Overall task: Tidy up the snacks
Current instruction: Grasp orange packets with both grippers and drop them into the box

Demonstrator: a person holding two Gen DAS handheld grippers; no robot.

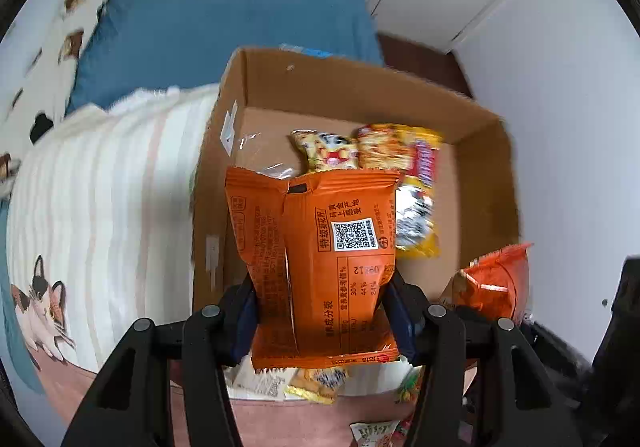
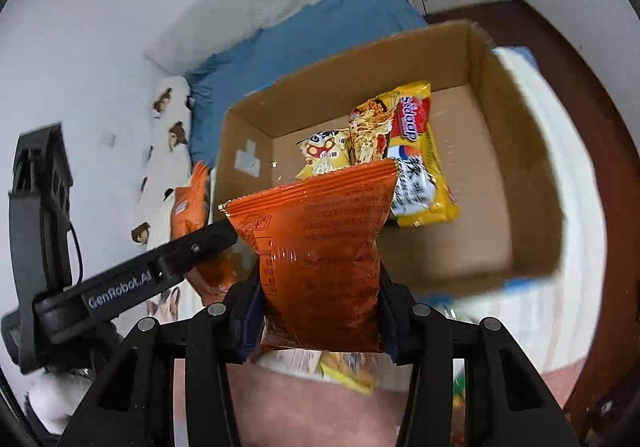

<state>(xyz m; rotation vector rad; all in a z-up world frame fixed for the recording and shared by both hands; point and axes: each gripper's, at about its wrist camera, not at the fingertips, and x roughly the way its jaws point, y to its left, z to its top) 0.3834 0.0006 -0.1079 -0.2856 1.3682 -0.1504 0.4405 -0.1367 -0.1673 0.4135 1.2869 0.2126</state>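
My left gripper (image 1: 322, 311) is shut on an orange snack packet (image 1: 320, 259) with a QR code, held upright above the near side of an open cardboard box (image 1: 484, 175). My right gripper (image 2: 318, 311) is shut on a darker orange-red snack packet (image 2: 320, 251), also held up in front of the cardboard box (image 2: 520, 183). Inside the box lie a yellow noodle pack (image 2: 416, 167) and a small yellow snack bag (image 2: 324, 159). The right gripper's packet (image 1: 496, 283) shows at the right of the left wrist view. The left gripper's arm (image 2: 132, 279) crosses the right wrist view.
The box sits on a bed with a cream striped blanket (image 1: 104, 199) printed with cats and a blue sheet (image 1: 224, 27). More snack packets (image 1: 316, 383) lie on the blanket under the grippers. White walls and a dark wooden bed edge (image 2: 592, 95) surround the bed.
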